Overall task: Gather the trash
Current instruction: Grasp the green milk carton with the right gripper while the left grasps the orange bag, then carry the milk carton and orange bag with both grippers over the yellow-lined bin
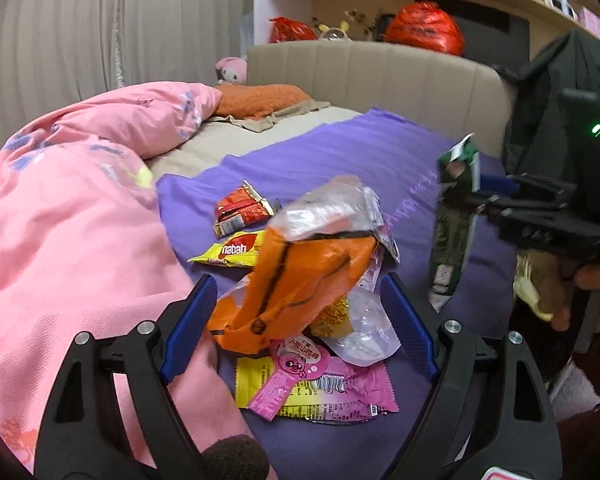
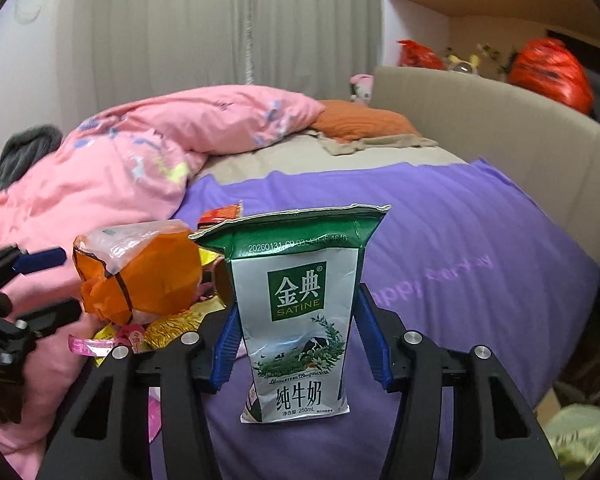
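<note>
Bedroom, bed [image 2: 480, 240] under purple sheet, pink quilt [image 1: 80, 220] at 9 o'clock. Right gripper [image 2: 296, 332] clenched on milk carton [image 2: 296, 320], blue pads pressing both sides, carton upright, lifted off sheet. Left gripper [image 1: 300, 320] spread wide around orange wrapper [image 1: 300, 280], pads not touching it. Pink packet [image 1: 320, 392] below, yellow wafer packet [image 1: 232, 254] and red wrapper [image 1: 242, 208] at 11 o'clock of orange wrapper.
</note>
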